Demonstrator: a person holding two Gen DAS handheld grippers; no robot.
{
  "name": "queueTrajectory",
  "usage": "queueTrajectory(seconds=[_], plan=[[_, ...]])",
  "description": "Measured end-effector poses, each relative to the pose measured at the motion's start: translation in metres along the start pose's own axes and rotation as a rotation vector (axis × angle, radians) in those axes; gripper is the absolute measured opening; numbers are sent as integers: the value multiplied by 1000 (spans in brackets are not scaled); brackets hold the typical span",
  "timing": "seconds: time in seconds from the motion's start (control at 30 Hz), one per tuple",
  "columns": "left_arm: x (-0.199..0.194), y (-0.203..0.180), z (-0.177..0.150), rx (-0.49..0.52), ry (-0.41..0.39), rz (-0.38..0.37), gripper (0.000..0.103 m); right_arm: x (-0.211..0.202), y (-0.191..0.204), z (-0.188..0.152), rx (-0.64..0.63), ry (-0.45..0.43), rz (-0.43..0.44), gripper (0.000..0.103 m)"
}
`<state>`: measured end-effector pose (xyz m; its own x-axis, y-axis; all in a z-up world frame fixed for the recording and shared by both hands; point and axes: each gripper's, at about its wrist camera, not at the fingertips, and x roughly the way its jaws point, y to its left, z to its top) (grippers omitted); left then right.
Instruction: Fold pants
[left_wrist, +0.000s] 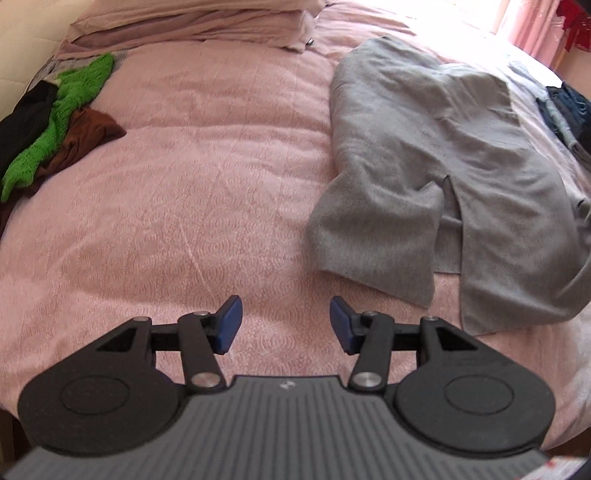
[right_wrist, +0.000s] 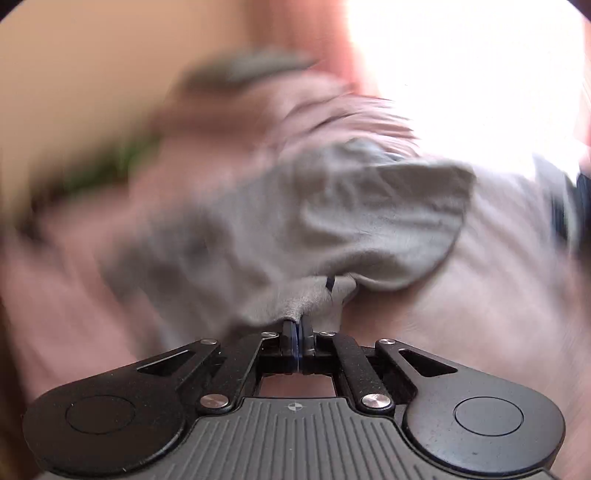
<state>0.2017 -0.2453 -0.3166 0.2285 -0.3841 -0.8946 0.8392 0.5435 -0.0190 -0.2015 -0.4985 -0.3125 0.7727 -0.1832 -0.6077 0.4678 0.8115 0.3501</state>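
Pinching the soft grey fabric pants (right_wrist: 295, 221), right claw (right_wrist: 297, 332) is lifting them for folding; left claw (left_wrist: 285, 323) is hovering released over the pink quilted bed (left_wrist: 184, 184).

Pink-covered bed (left_wrist: 184, 184), stacked pillows (left_wrist: 207, 22), bright curtained window (left_wrist: 532, 26).

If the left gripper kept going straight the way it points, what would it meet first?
Most likely the bare pink bedspread. The open left gripper has nothing between its fingers, and the grey pants lie off to its right, outside that line.
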Motion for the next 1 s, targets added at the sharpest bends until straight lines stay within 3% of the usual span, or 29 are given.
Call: queueTrajectory(seconds=[0.07, 0.13, 0.17, 0.23, 0.3, 0.4, 0.47, 0.57, 0.7, 0.8, 0.87, 1.0], plan=[[-1, 2, 3, 33, -15, -41, 47, -34, -32, 2, 382, -113, -3, 0], [8, 4, 7, 62, -16, -90, 47, -44, -69, -19, 668, -134, -131, 0], [16, 4, 8, 74, -10, -116, 47, -40, -89, -36, 791, -93, -195, 0], [33, 3, 11, 109, 10, -154, 47, -17, -118, -70, 953, 107, -273, 0], [47, 1, 13, 142, 6, -178, 47, 0, -118, -93, 985, 263, -312, 0], [60, 1, 12, 187, -5, -216, 48, 5, -85, -97, 787, 305, -360, 0], [69, -1, 8, 246, 0, -205, 48, 7, -58, -92, 596, 302, -460, 6], [79, -1, -3, 301, -12, -195, 48, 20, -9, -93, 196, 311, -589, 62], [84, -6, -15, 363, -96, -164, 50, 48, 53, -117, -422, 306, -648, 65], [89, -13, -16, 418, -170, -115, 50, 74, 65, -147, -749, 364, -703, 66], [89, -14, -13, 405, -211, -127, 50, 86, 66, -160, -892, 331, -748, 66], [91, -9, -2, 274, -220, -200, 50, 104, 68, -168, -1075, 230, -769, 66]])
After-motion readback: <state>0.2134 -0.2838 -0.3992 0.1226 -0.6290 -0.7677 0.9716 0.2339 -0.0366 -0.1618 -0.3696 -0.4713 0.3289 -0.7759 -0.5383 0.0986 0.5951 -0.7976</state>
